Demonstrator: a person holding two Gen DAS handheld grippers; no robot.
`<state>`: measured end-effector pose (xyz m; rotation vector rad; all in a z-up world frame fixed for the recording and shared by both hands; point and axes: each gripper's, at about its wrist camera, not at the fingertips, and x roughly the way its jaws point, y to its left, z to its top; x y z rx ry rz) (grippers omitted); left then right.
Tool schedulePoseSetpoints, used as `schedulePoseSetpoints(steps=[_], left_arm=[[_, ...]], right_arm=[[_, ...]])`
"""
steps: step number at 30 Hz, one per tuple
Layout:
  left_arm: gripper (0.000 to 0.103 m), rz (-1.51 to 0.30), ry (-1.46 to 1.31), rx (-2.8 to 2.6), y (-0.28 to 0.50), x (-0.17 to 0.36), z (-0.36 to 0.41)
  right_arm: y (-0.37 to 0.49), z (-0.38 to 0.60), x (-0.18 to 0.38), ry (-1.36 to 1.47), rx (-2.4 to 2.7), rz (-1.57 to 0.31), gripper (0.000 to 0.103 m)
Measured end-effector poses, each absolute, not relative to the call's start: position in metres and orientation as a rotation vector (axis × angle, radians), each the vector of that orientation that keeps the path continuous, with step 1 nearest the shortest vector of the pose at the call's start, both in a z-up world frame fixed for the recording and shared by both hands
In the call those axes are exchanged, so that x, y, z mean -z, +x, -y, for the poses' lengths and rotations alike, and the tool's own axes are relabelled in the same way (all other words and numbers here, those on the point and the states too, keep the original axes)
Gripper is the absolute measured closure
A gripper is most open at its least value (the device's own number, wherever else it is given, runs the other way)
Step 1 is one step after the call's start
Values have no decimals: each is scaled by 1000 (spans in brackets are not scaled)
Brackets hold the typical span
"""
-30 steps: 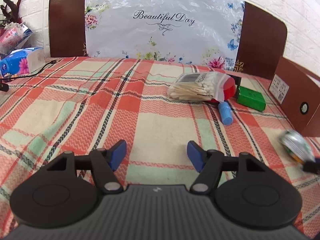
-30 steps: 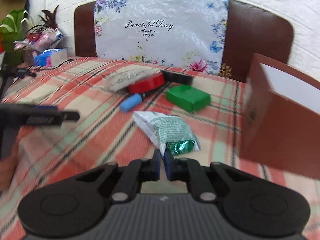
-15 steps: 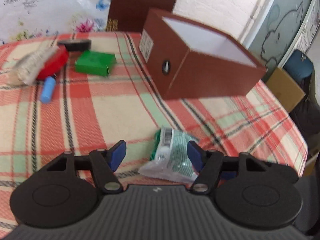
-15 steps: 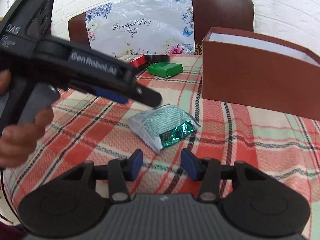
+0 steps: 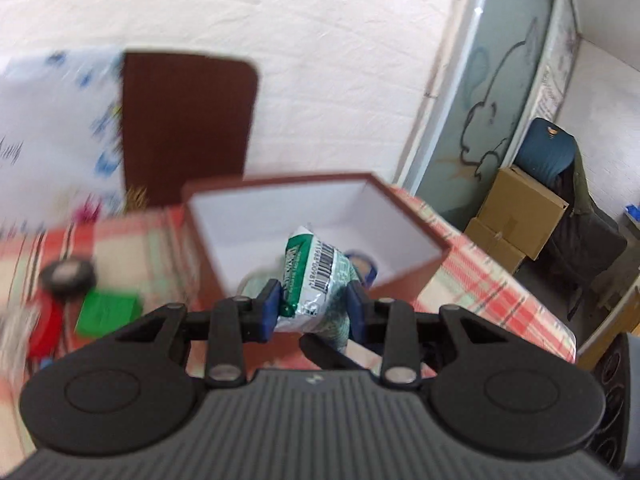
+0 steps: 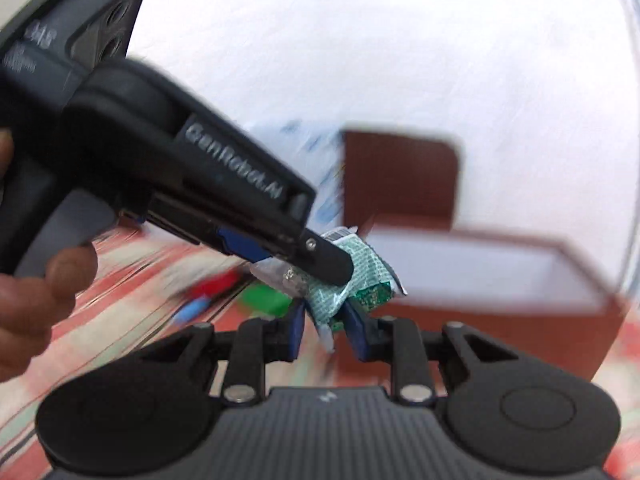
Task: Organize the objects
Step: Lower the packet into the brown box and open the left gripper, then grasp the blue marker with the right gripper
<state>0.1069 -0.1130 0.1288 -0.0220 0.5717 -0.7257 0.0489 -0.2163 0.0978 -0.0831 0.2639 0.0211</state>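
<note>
Crinkly green-and-white foil snack packet (image 5: pixel 320 280), barcode strip on the upper face, shiny darker green at the torn-looking end (image 6: pixel 370 294), puffy and creased all over. Hanging in the air just in front of the brown box (image 5: pixel 408 276), clear of the plaid cloth (image 5: pixel 500 300). Long axis running roughly from near to far in the left wrist view, barcode end tipped up toward the box opening. Pinched from two sides: left gripper (image 5: pixel 314 308) closing its blue pads onto the packet's body, right gripper (image 6: pixel 324 330) closing on the lower crumpled end, foil pressed between both pairs. Box is stiff card, reddish-brown outside, plain white inside, open top, square corners. Left of the box on the cloth, blurred: a flat green box (image 5: pixel 108 314), something red (image 5: pixel 44 328), a dark round thing (image 5: pixel 68 276). Behind the box, a dark brown rounded headboard panel (image 5: pixel 184 128) against white brick-textured wall. Bare fingers (image 6: pixel 36 304) wrapped round the left gripper's grip.
</note>
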Motion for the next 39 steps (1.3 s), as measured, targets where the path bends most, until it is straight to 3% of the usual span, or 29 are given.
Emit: schedulePoseSetpoints(steps=[10, 12, 14, 24, 30, 39], left_arm=[[67, -610, 13, 657, 189, -104, 188], [61, -615, 36, 587, 202, -98, 191], [61, -644, 32, 528, 208, -96, 183], [58, -549, 121, 500, 122, -111, 130], [58, -575, 158, 459, 85, -93, 101], [58, -720, 150, 272, 80, -44, 36]], right_arm=[[150, 289, -88, 31, 72, -412, 79], [168, 291, -82, 25, 68, -452, 69], [173, 294, -78, 40, 96, -457, 67], [60, 285, -85, 197, 139, -315, 65], [24, 272, -65, 183, 93, -429, 65], [38, 215, -38, 151, -35, -636, 65]])
